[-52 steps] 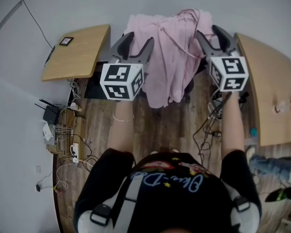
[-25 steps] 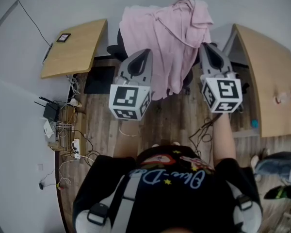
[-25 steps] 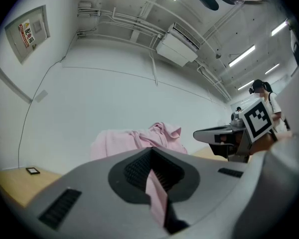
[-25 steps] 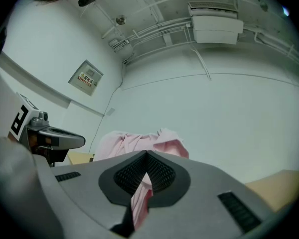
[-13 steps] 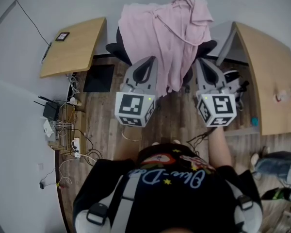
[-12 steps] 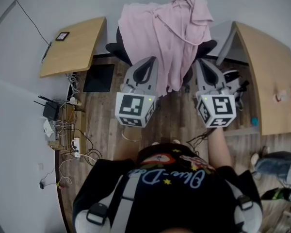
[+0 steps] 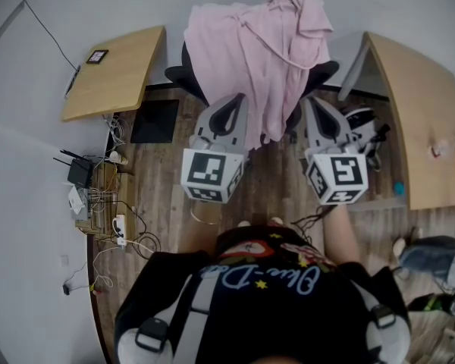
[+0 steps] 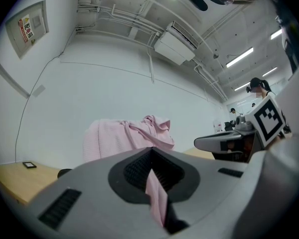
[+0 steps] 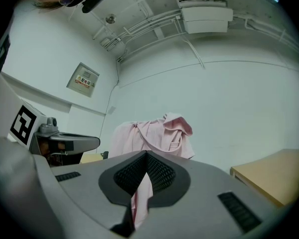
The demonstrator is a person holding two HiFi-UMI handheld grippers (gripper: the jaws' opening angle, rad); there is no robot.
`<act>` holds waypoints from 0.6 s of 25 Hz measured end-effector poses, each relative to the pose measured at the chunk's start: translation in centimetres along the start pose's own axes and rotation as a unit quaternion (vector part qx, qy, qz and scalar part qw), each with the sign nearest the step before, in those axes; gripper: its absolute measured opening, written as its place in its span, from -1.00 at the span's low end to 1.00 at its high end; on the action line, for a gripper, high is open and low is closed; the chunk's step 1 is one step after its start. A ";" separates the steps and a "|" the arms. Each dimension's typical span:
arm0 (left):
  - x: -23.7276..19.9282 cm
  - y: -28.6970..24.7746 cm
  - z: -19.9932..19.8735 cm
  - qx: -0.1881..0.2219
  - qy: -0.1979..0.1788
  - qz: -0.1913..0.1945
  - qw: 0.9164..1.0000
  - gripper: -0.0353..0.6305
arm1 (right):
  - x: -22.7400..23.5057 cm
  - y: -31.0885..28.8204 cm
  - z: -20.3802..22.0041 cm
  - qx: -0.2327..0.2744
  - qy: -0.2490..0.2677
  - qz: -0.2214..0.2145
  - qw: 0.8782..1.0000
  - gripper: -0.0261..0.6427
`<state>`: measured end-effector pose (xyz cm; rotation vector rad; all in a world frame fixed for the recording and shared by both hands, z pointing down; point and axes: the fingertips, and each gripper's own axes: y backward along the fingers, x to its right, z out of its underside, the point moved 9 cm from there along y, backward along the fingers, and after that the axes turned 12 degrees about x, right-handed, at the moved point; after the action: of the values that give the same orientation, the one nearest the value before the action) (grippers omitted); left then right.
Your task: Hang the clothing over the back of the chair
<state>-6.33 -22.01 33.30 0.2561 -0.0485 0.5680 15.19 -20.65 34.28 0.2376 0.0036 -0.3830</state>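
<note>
Two closed, drawn back lower: left tool (image 7: 232,101), right tool (image 7: 313,103); clothing (image 7: 250,44) over chair (image 7: 179,73)

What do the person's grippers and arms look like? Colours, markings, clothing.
The left gripper and right gripper have grey tapered jaws, black ribbed pads, each with a white cube bearing black square markers. Black short-sleeved T-shirt with script print, pale shoulder straps.
</note>
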 end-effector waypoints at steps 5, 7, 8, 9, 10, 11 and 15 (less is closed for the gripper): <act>0.3 0.2 -0.1 0.001 0.000 0.005 1.000 -0.89 | -0.3 0.1 0.0 0.001 0.001 -0.003 1.000 -0.92; 0.4 0.3 -0.1 0.001 -0.001 0.005 1.000 -0.89 | -0.3 0.2 0.0 0.001 0.001 -0.004 1.000 -0.92; 0.4 0.3 -0.1 0.002 -0.001 0.005 1.000 -0.89 | -0.4 0.2 0.0 0.002 0.002 -0.004 1.000 -0.92; 0.4 0.3 -0.1 0.002 -0.001 0.005 1.000 -0.89 | -0.4 0.2 0.0 0.001 0.002 -0.005 1.000 -0.92; 0.5 0.3 -0.1 0.002 -0.001 0.004 1.000 -0.89 | -0.4 0.3 0.0 0.001 0.001 -0.005 1.000 -0.92; 0.5 0.3 -0.1 0.002 -0.001 0.004 1.000 -0.89 | -0.4 0.3 -0.1 0.000 0.002 -0.006 1.000 -0.92; 0.5 0.5 -0.3 0.002 0.000 0.002 1.000 -0.89 | -0.6 0.4 -0.2 -0.003 0.004 -0.009 1.000 -0.92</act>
<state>-6.20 -21.31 33.22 0.2594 -0.0480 0.5723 14.82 -20.04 34.18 0.2325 0.0149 -0.4009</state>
